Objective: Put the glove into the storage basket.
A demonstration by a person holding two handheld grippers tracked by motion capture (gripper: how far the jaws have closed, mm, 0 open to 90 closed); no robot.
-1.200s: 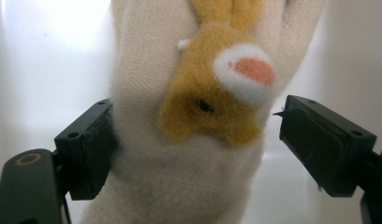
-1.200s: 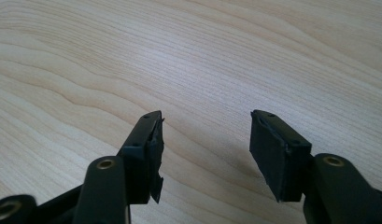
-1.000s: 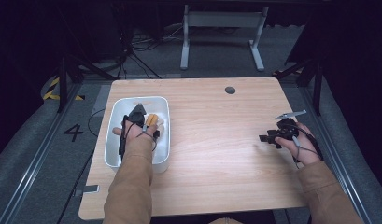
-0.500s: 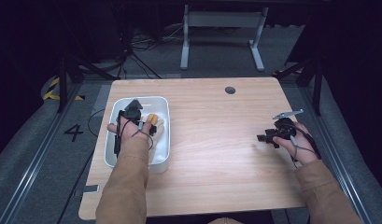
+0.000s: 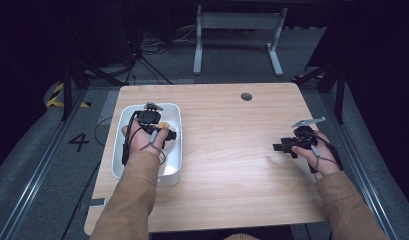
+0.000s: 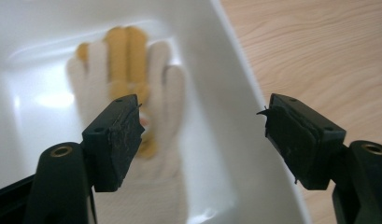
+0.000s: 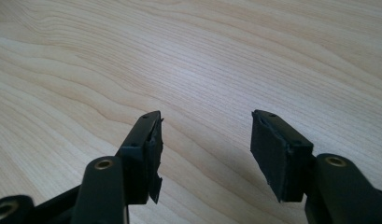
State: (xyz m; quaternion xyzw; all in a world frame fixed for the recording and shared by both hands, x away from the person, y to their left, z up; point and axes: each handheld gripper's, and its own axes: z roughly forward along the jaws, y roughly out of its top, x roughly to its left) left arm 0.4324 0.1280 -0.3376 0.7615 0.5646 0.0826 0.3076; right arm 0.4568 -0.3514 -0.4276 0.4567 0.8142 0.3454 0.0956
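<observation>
A white glove with an orange-yellow palm (image 6: 160, 93) lies flat in a white tray (image 6: 226, 93). My left gripper (image 6: 202, 126) hangs above it, apart from it. Its jaws have just been closing, but they still stand open with nothing between the pads. In the high view the left gripper (image 5: 164, 131) is over the tray (image 5: 173, 167) at the table's left, with an orange bit of the glove (image 5: 163, 125) beside it. My right gripper (image 5: 284, 147) rests at the table's right, pointing left. Its jaws are open over bare wood (image 7: 205, 140).
The wooden table (image 5: 227, 165) has a round cable hole (image 5: 246, 96) near its far edge. Beyond it stand a white frame leg (image 5: 197, 45) and loose cables on dark floor. A black rail runs along the table's left side (image 5: 37, 175).
My left hand has lifted above the tray and its jaws have narrowed somewhat. The glove stays in the tray. The right hand has kept still.
</observation>
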